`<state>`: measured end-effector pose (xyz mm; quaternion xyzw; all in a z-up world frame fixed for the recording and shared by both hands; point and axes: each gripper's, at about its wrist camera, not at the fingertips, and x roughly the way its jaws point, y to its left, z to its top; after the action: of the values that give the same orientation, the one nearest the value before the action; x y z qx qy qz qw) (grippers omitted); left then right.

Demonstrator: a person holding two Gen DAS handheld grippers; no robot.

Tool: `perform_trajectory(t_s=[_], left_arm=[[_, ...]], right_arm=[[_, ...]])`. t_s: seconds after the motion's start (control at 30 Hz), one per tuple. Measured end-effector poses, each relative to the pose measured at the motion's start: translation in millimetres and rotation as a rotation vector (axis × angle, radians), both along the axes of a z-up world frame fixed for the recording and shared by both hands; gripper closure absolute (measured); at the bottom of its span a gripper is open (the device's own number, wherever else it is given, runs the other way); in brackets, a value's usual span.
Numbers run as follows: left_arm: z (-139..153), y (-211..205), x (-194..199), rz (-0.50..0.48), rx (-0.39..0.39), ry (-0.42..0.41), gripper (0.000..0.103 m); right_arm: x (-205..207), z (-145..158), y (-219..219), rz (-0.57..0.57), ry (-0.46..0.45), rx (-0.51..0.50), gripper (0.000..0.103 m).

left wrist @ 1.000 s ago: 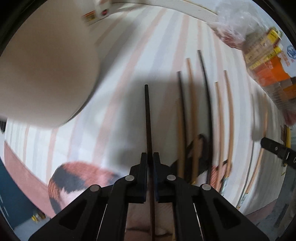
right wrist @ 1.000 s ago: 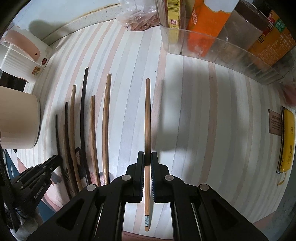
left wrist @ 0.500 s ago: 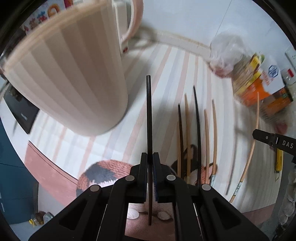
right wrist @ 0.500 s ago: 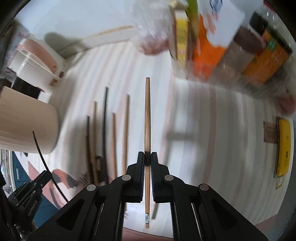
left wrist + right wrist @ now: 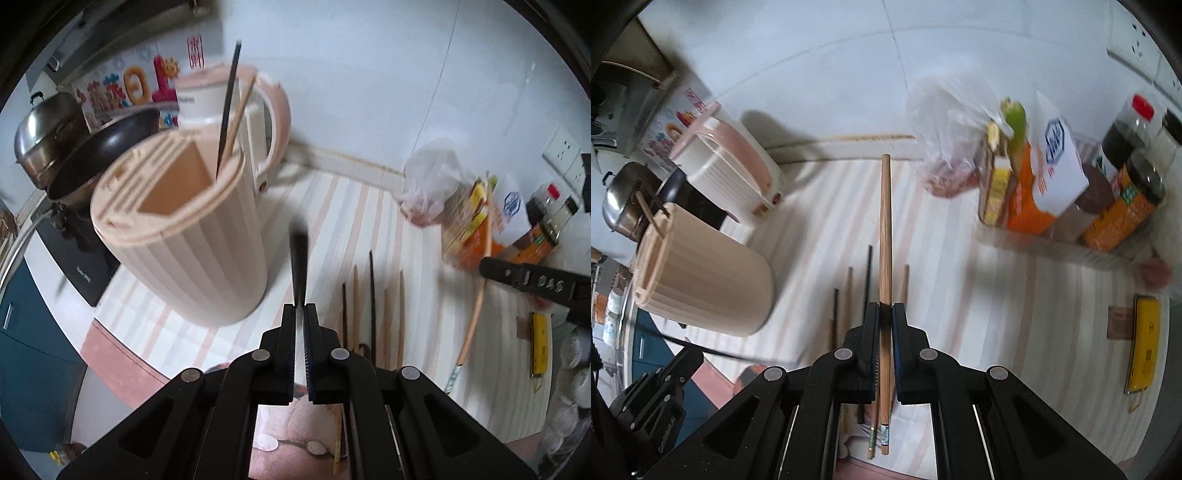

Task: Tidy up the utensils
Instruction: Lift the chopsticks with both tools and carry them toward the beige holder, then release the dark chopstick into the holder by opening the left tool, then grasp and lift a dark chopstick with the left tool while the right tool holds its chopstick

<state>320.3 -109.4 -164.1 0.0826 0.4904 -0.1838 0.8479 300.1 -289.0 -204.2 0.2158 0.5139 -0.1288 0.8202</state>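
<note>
White tiled wall (image 5: 849, 55), striped counter (image 5: 997, 314) (blurred, apparently cloth-covered)

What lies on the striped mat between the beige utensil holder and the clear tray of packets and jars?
Loose chopsticks, dark and wooden, lie between the utensil holder and the clear tray; the right wrist view shows it.

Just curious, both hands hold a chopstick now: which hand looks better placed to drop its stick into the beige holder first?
Probably the left. Its tool grips the dark chopstick right beside the beige holder, whose open top faces it. The right tool, with the wooden chopstick, sits farther off.
</note>
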Motion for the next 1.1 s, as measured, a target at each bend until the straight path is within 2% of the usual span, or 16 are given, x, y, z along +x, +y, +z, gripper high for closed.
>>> perform_trajectory(t_s=[0.3, 0.47, 0.5, 0.57, 0.63, 0.8, 0.93, 1.03, 1.1], left_arm=[[51.5, -1.2, 6.9, 0.015, -0.060, -0.114, 0.103], [51.7, 9.0, 11.8, 0.019, -0.131, -0.051, 0.101], [46.7, 13.7, 12.6, 0.027, -0.154, -0.030, 0.097], [28.2, 20.6, 14.4, 0.049, -0.146, 0.030, 0.087], [3.3, 28.3, 14.7, 0.074, -0.125, 0.094, 0.061], [-67.3, 37.4, 13.9, 0.105, -0.078, 0.290, 0.060], [-118.6, 28.2, 17.5, 0.132, -0.088, 0.454, 0.060], [-143.9, 11.7, 24.4, 0.143, -0.065, 0.510, 0.060], [-159.0, -1.7, 31.4, 0.151, -0.024, 0.521, 0.060]], right_arm=[[10.6, 33.1, 6.6, 0.031, -0.088, 0.004, 0.097], [14.6, 39.1, 5.0, 0.059, -0.094, 0.028, 0.097], [15.1, 34.8, 3.9, 0.061, -0.082, 0.038, 0.097], [15.9, 18.6, -0.5, 0.066, -0.042, 0.056, 0.097], [15.2, -5.6, -5.1, 0.068, 0.018, 0.089, 0.097], [6.7, -69.4, -20.1, 0.043, 0.164, 0.146, 0.097], [-2.0, -105.9, -30.9, 0.016, 0.239, 0.147, 0.097], [-8.6, -121.0, -36.5, -0.003, 0.271, 0.147, 0.097], [-12.2, -126.9, -38.7, -0.015, 0.284, 0.145, 0.097]])
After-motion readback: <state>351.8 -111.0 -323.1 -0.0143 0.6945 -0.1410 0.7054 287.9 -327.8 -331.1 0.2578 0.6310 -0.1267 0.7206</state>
